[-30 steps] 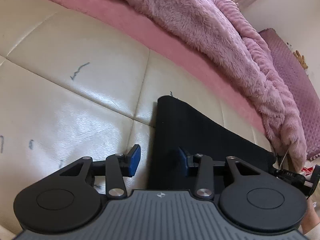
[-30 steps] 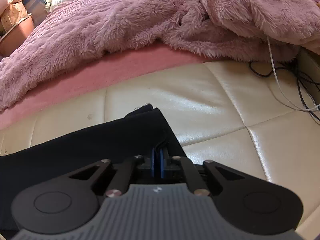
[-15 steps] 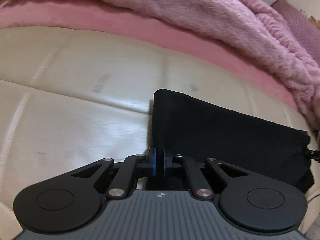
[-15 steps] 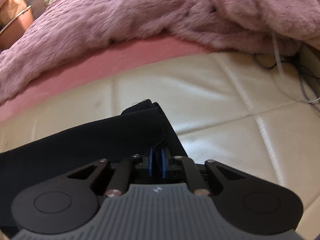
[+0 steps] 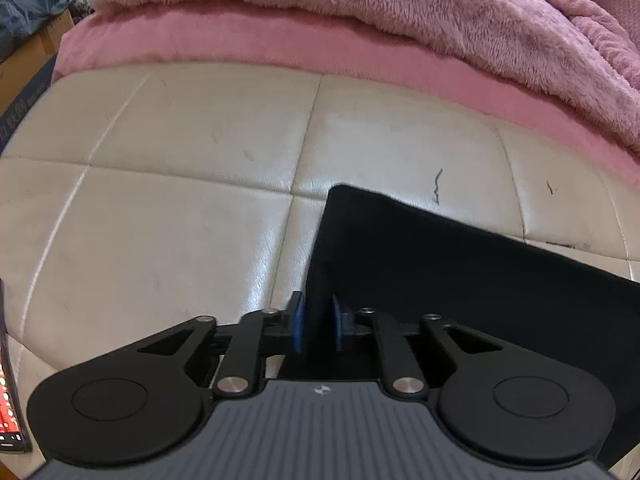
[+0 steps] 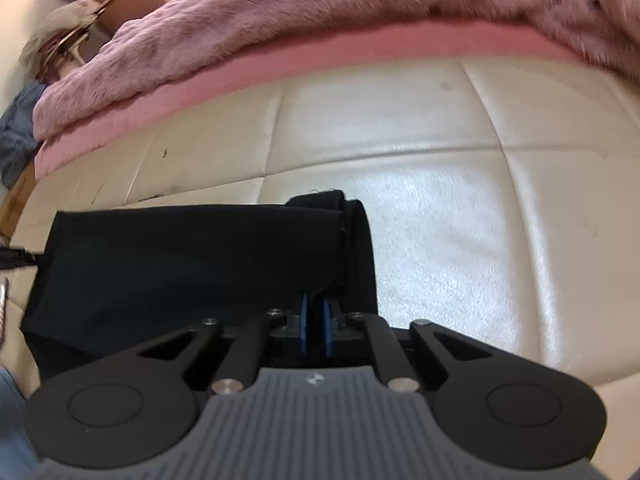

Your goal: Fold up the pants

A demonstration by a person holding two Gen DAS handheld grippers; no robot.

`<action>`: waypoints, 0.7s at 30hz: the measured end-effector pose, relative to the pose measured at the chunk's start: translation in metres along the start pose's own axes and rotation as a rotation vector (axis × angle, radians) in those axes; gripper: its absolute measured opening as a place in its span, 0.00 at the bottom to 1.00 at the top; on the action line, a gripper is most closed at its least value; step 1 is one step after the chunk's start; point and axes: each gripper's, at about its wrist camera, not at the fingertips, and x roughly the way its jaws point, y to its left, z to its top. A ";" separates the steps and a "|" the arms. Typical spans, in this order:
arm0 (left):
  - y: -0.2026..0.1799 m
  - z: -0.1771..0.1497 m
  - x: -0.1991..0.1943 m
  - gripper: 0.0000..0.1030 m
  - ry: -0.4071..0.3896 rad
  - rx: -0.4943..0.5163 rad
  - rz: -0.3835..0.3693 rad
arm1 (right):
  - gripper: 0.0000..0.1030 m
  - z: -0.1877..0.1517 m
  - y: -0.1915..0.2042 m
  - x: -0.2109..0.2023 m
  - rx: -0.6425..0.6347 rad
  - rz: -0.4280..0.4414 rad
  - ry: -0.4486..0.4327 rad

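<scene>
Black pants [image 5: 440, 272] lie folded in a long band on the cream leather cushions [image 5: 160, 240]. In the left wrist view my left gripper [image 5: 318, 320] holds the band's left edge, and black cloth fills the narrow gap between its blue pads; its jaws are opening. In the right wrist view the pants [image 6: 180, 256] stretch away to the left. My right gripper [image 6: 316, 320] grips the bunched right end, where a fold rises between the pads [image 6: 329, 330]; these jaws are opening too.
A fluffy pink blanket [image 5: 400, 4] and a pink sheet [image 5: 240, 40] run along the far side of the cushions [image 6: 460, 240]. A cardboard box [image 5: 24, 60] and blue cloth [image 6: 16, 136] sit beyond the left end. Denim [image 6: 8, 420] shows at the bottom left.
The left gripper, wide open a second ago, closed on the pants' edge, and its pads have since parted a little. Both grippers and the pants have shifted left along the cushions.
</scene>
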 end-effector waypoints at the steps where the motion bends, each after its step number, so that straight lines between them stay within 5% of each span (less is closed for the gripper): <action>1: 0.001 -0.001 -0.005 0.17 -0.025 -0.001 -0.003 | 0.09 -0.001 0.001 -0.004 0.002 0.001 -0.017; 3: -0.001 0.001 -0.014 0.21 -0.079 0.003 -0.011 | 0.10 -0.002 -0.004 -0.016 0.013 0.019 -0.066; 7: -0.007 0.004 -0.018 0.21 -0.147 -0.014 -0.071 | 0.35 0.010 -0.026 -0.032 0.114 0.074 -0.164; 14: -0.010 -0.004 0.013 0.21 -0.084 -0.061 -0.089 | 0.28 0.037 -0.056 0.010 0.293 0.182 -0.150; 21: -0.003 -0.015 0.018 0.21 -0.108 -0.091 -0.118 | 0.27 0.036 -0.084 0.035 0.371 0.300 -0.076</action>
